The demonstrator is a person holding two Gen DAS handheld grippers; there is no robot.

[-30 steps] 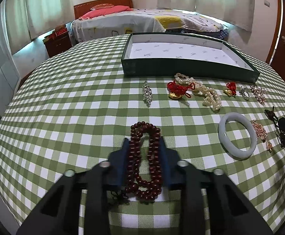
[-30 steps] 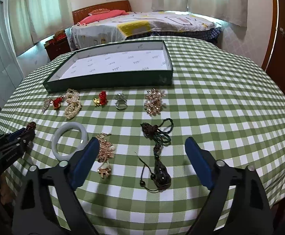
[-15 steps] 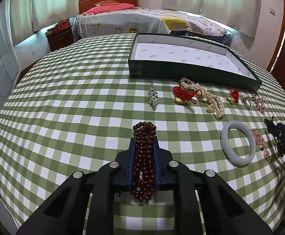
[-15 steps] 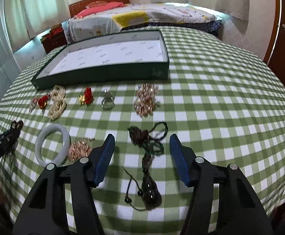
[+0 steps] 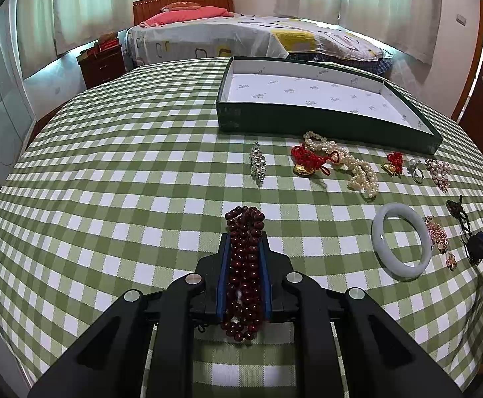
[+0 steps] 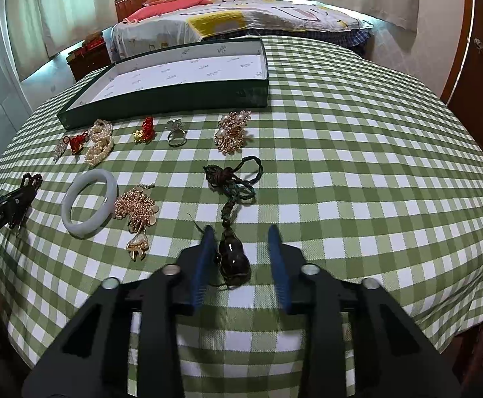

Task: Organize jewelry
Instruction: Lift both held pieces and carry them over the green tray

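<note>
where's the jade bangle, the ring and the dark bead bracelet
jade bangle (image 5: 378,235), left wrist view, left side of its band
ring (image 6: 176,139), right wrist view, its hoop
dark bead bracelet (image 5: 245,220), left wrist view, beads beyond the claw

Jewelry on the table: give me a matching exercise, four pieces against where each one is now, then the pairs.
Things:
1. red beads
2. dark pendant
3. white bangle
4. ring

Places:
A. flat on the cloth, beside the gold chain
B. between the open fingers of the right gripper
C. clamped in the left gripper
D. near the front wall of the green tray

Pairs: 1-C, 2-B, 3-A, 4-D
</note>
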